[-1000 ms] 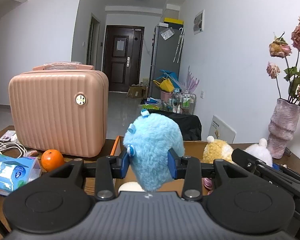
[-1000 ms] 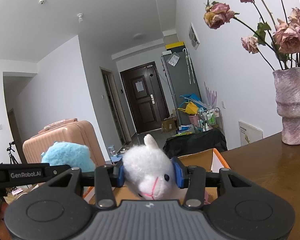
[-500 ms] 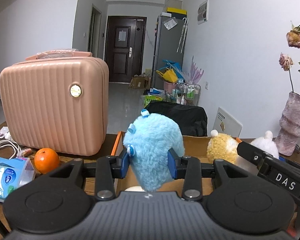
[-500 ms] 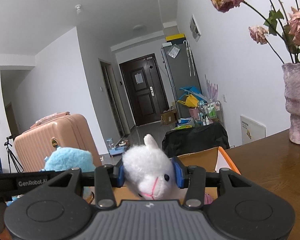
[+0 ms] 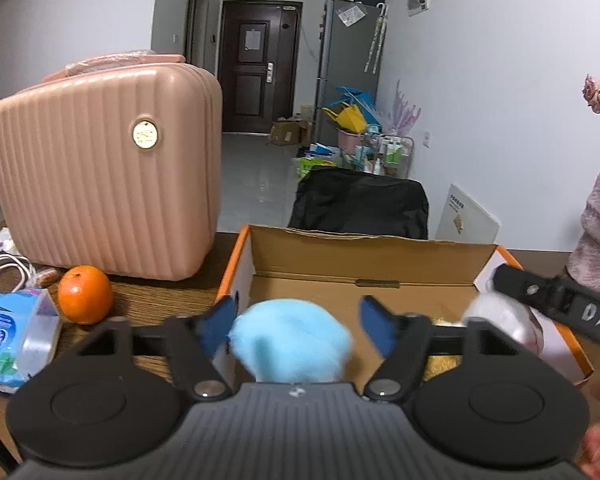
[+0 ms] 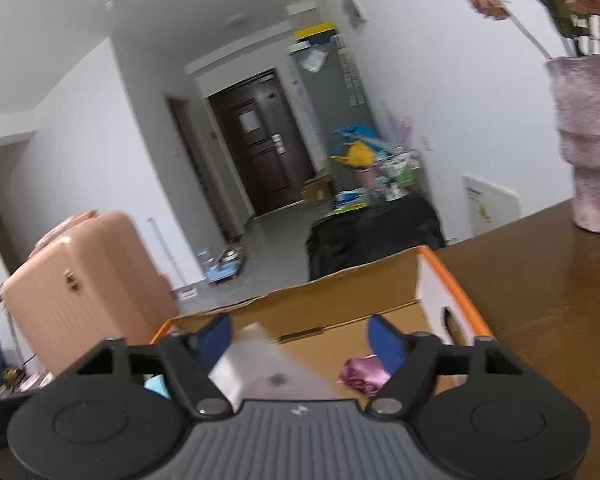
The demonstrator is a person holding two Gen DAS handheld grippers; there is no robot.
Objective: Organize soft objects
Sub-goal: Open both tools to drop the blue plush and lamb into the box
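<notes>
An open cardboard box point(image 5: 364, 256) with orange edges stands on the wooden table; it also shows in the right wrist view point(image 6: 340, 292). My left gripper point(image 5: 296, 320) is open over the box, and the fluffy blue toy point(image 5: 292, 340) sits low between its spread fingers, blurred. My right gripper point(image 6: 300, 338) is open too, with the white plush toy point(image 6: 260, 364) blurred below its left finger. The white toy point(image 5: 500, 316) also shows in the left wrist view beside a yellow plush toy point(image 5: 444, 356) in the box. A pink shiny item point(image 6: 362, 372) lies in the box.
A pink ribbed suitcase point(image 5: 104, 172) stands left of the box, with an orange point(image 5: 85, 294), a tissue pack point(image 5: 12, 336) and white cables point(image 5: 4, 268) in front of it. A pink vase with dried roses point(image 6: 588, 148) stands on the table at the right.
Both grippers have opened and let go of their toys. The blue toy and the white toy have dropped down towards the box. Both views have tilted down over the box.
</notes>
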